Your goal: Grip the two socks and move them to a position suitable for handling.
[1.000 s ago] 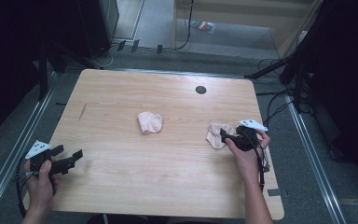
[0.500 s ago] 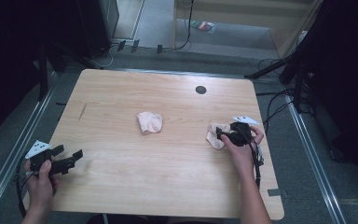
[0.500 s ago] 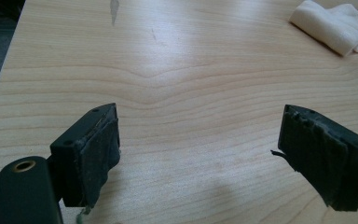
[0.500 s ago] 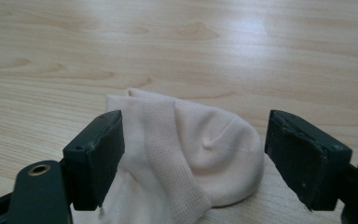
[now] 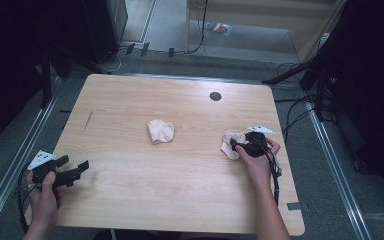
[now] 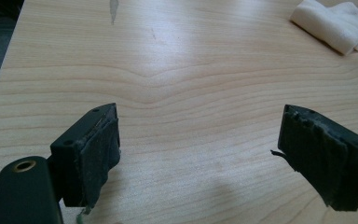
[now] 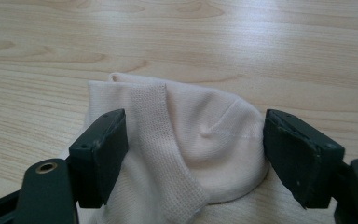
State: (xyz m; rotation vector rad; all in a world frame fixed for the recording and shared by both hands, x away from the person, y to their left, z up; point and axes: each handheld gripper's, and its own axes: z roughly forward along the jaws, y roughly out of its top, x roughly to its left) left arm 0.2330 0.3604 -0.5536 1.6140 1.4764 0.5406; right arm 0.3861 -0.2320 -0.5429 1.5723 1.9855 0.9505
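Two pale cream socks lie on the wooden table (image 5: 180, 200). One crumpled sock (image 5: 160, 131) rests near the middle and appears far off at the top right of the left gripper view (image 6: 333, 25). The other sock (image 5: 228, 142) lies at the right, and my right gripper (image 5: 235, 145) is lowered over it. In the right gripper view that sock (image 7: 186, 154) sits between the jaws of my right gripper (image 7: 196, 130), which have just been closing and stand at its two edges without squeezing it. My left gripper (image 5: 75, 165) hovers open and empty at the table's front left (image 6: 198, 126).
A black round grommet (image 5: 215, 96) sits in the table near its far edge. A short dark mark (image 5: 88, 119) is on the left side. Cables and dark equipment stands (image 5: 320, 85) surround the table, with metal rails (image 5: 330, 150) along both sides.
The right hand has moved down and a little toward the far side, bringing its gripper over the right sock. The left hand has stayed put.
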